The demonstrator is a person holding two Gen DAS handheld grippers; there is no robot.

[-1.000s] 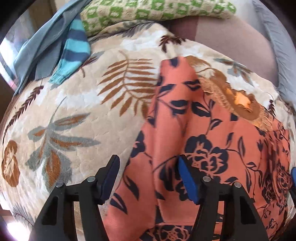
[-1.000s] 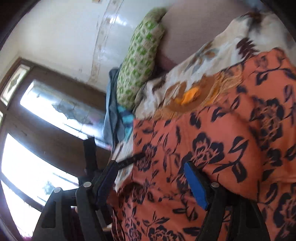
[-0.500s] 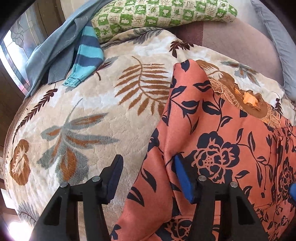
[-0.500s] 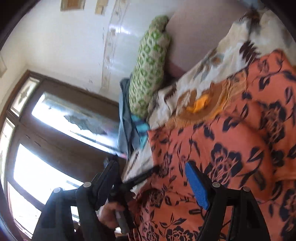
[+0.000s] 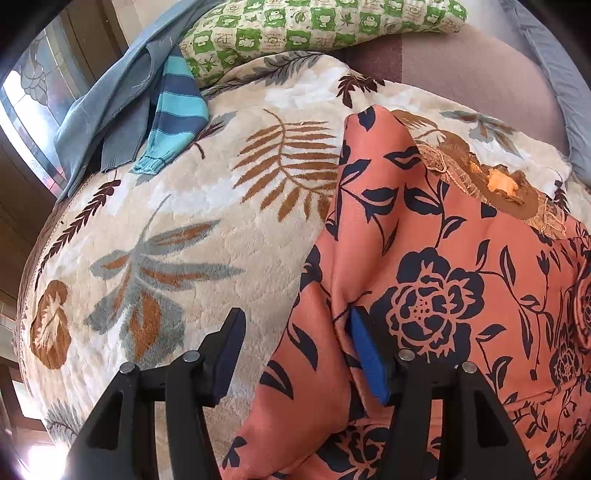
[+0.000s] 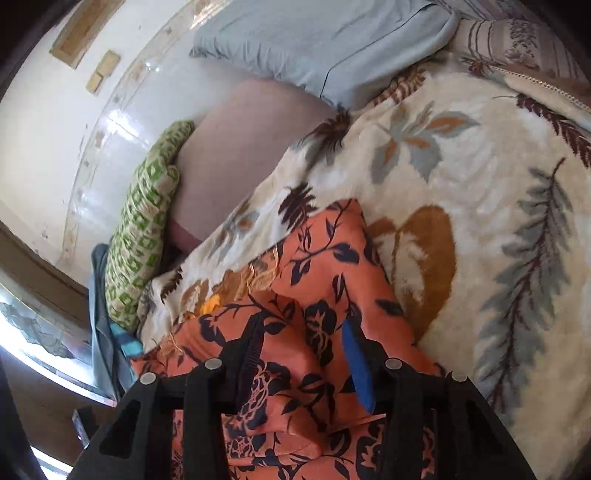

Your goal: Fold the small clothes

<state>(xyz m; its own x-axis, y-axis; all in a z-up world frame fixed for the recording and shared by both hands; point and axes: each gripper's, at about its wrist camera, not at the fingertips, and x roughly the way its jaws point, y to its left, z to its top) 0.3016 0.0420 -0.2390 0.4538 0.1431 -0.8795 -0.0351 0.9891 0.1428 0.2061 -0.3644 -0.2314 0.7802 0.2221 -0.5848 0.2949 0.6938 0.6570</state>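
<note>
An orange garment with dark blue flowers (image 5: 436, 266) lies on a cream leaf-patterned blanket (image 5: 177, 229); a gold embroidered neckline (image 5: 491, 184) shows at its far end. My left gripper (image 5: 295, 347) is open, low over the garment's left edge, with its right finger on the cloth. In the right wrist view the same garment (image 6: 325, 280) lies folded in layers on the blanket (image 6: 480, 177). My right gripper (image 6: 306, 354) is open over the cloth, fabric bunched between its fingers.
A green checked pillow (image 5: 317, 33) lies at the bed's head. A grey-blue garment (image 5: 110, 103) and a striped turquoise sleeve (image 5: 173, 122) sit at the far left. A mauve sheet (image 6: 240, 140) and a pale blue pillow (image 6: 325, 40) lie beyond the blanket.
My right gripper has swung right and down over the garment, so the window has left its view. My left gripper has drawn back slightly, showing more blanket.
</note>
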